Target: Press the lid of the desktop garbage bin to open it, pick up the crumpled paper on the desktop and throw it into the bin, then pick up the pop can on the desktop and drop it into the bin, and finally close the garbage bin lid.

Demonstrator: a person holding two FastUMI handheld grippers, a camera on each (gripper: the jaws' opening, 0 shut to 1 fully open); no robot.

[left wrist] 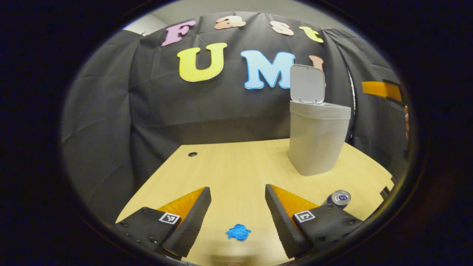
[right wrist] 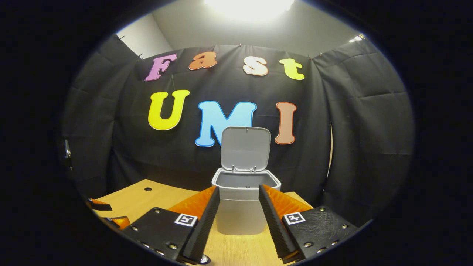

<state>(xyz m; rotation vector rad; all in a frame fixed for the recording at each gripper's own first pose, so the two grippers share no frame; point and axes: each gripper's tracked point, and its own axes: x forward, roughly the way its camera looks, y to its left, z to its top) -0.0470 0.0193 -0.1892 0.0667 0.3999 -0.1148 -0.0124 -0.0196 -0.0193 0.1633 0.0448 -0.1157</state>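
Note:
The grey bin (left wrist: 317, 147) stands on the wooden desk (left wrist: 236, 166) at the right, its lid (left wrist: 307, 84) swung up and open. A blue crumpled paper (left wrist: 238, 232) lies on the desk low between the fingers of my left gripper (left wrist: 238, 190), which is open and holds nothing. The pop can (left wrist: 340, 197) stands upright just right of that gripper, partly hidden by its right finger. In the right gripper view the bin (right wrist: 242, 218) sits straight ahead with its lid (right wrist: 245, 147) upright. My right gripper (right wrist: 239, 187) is open and raised in front of it.
A small round cable hole (left wrist: 192, 154) sits near the desk's far left corner. The black cloth wall closes the back and sides. The left gripper (right wrist: 107, 214) shows low at the left edge of the right gripper view. A hand (left wrist: 406, 122) shows at the far right edge.

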